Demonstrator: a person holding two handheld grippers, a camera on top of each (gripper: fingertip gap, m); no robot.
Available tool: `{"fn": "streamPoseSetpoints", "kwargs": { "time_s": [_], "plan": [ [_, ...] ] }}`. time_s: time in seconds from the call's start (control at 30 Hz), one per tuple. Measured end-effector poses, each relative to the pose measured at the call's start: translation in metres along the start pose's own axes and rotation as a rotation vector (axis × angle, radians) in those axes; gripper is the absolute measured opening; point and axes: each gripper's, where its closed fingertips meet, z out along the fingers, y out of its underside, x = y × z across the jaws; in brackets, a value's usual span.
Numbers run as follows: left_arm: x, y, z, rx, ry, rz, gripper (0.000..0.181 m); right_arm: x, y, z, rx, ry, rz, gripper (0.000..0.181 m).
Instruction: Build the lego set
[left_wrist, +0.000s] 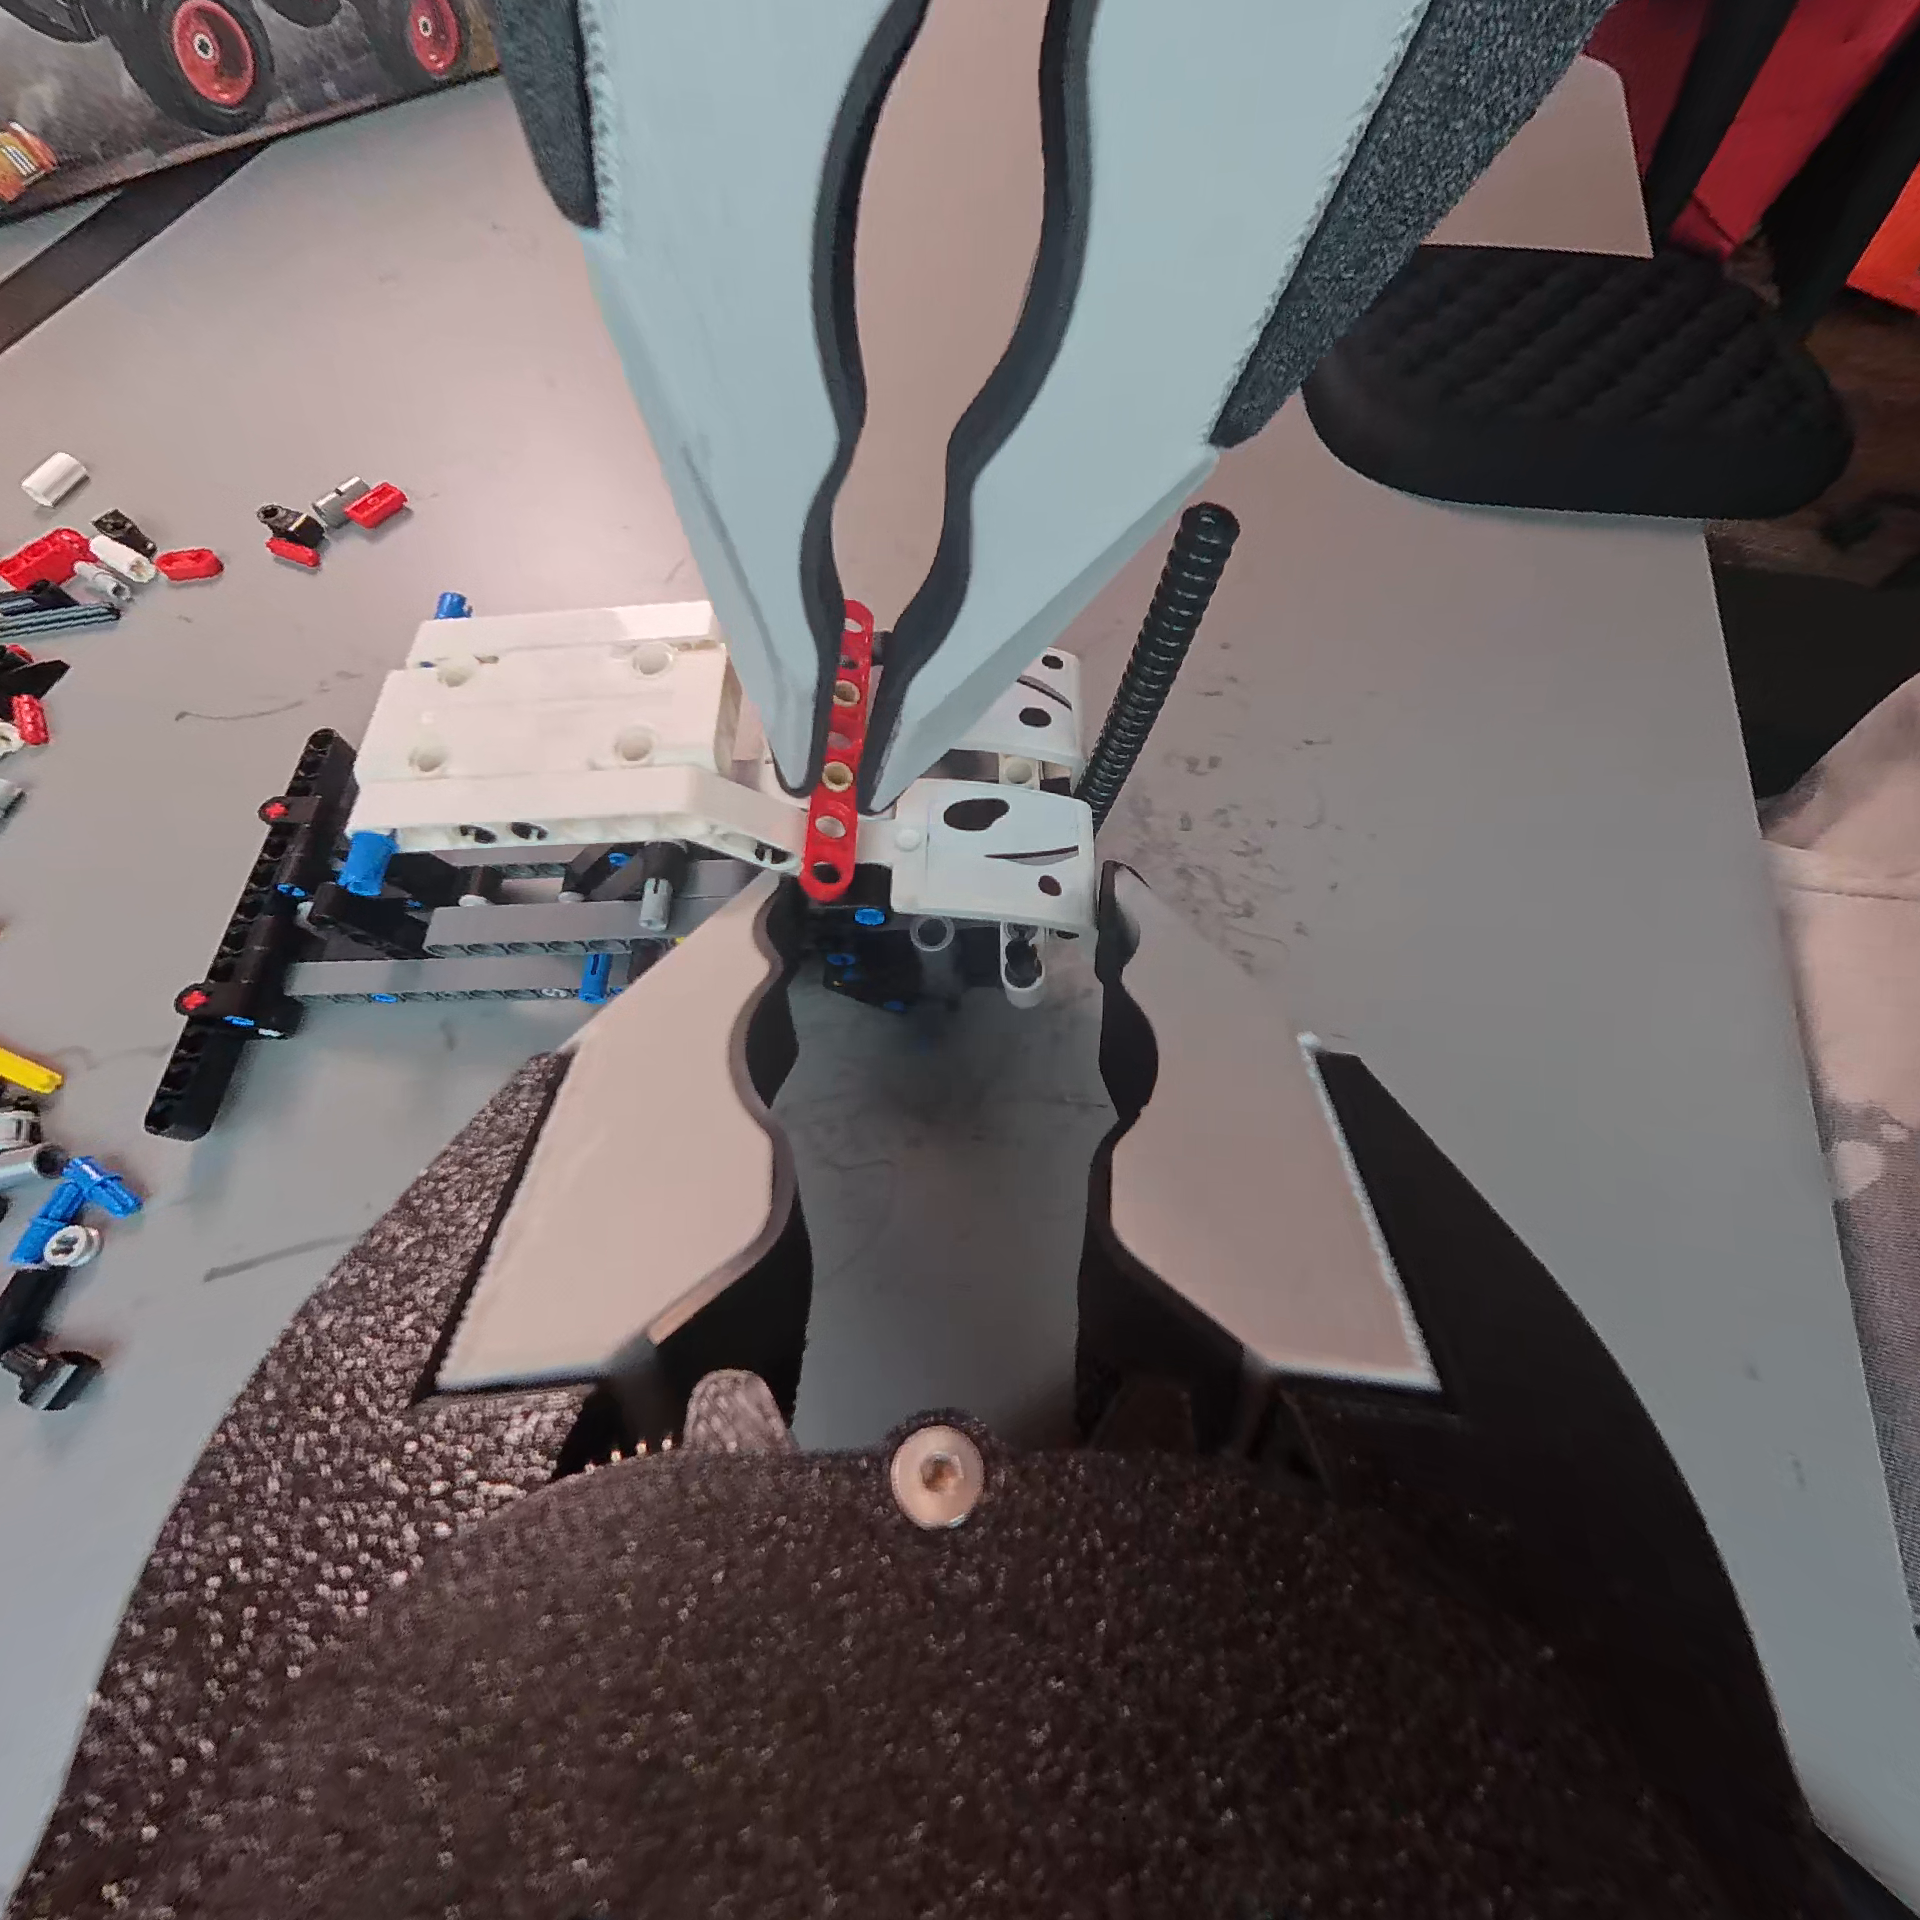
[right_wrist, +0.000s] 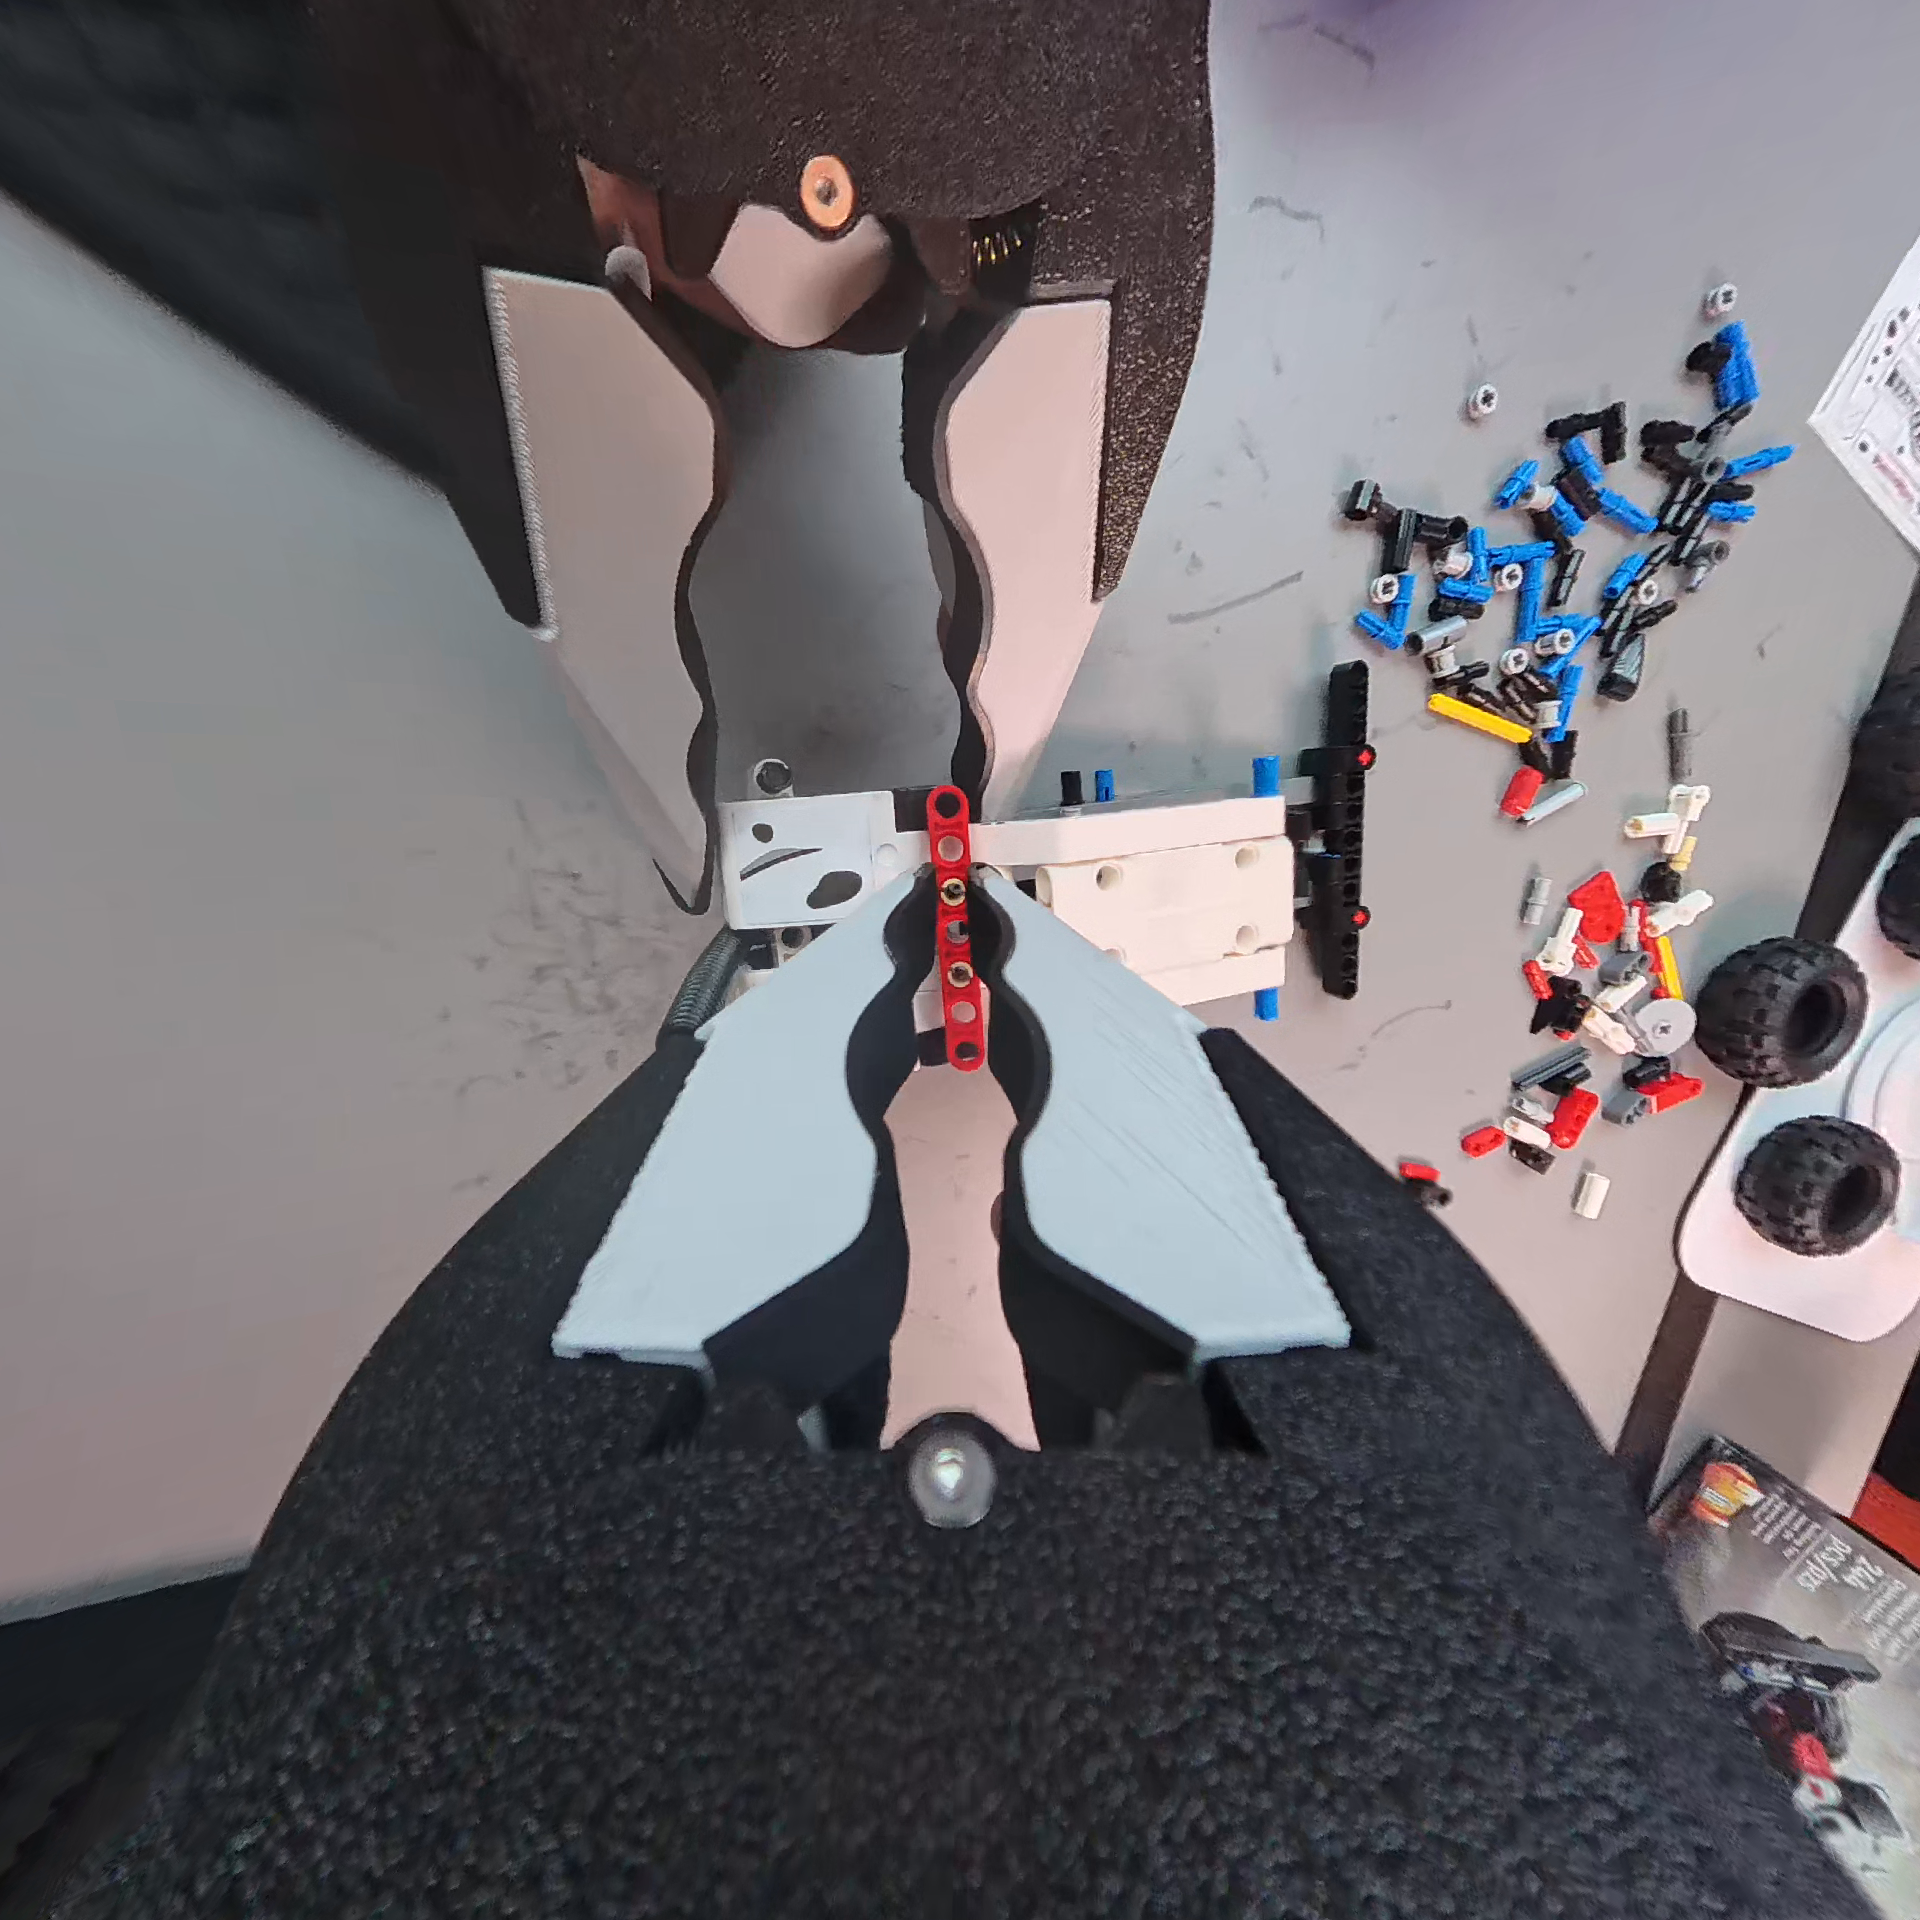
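Note:
The partly built lego model (left_wrist: 540, 727) lies on the grey table, with white panels on a black and grey frame; it also shows in the right wrist view (right_wrist: 1164, 883). My right gripper (right_wrist: 951, 881) is shut on a thin red beam (right_wrist: 961, 1029) with tan pins in two holes, held across the model's top beside the white spotted panel (right_wrist: 800, 852). In the left wrist view it (left_wrist: 842, 798) comes down from above with the red beam (left_wrist: 829, 868). My left gripper (left_wrist: 943, 894) clamps the model's front end, one pad on each side of the spotted panel (left_wrist: 1003, 836).
Loose small parts lie at the left (left_wrist: 114, 551) and at the right in the right wrist view (right_wrist: 1558, 561). Black tyres (right_wrist: 1782, 1013) sit on a white tray (right_wrist: 1766, 1299). A black ribbed hose (left_wrist: 1153, 655) leans on the model. The set's box (left_wrist: 208, 62) and a booklet (right_wrist: 1818, 1662) lie near the edges. My two grippers' fingertips are within a few centimetres of each other.

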Motion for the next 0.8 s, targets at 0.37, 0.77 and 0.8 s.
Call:
{"fn": "streamPoseSetpoints", "kwargs": {
  "time_s": [0.37, 0.77, 0.8],
  "plan": [
    [-0.003, 0.000, 0.001, -0.004, -0.038, 0.018, 0.057, 0.040, -0.011, -0.100, 0.715, 0.314, 0.555, 0.035],
    [0.011, -0.011, 0.029, -0.086, -0.143, 0.126, 0.072, -0.006, 0.045, -0.029, 0.680, 0.593, 1.121, 0.082],
    [0.010, -0.010, 0.027, -0.097, -0.149, 0.149, 0.074, -0.005, 0.048, -0.022, 0.644, 0.569, 1.112, 0.082]
  ]
}}
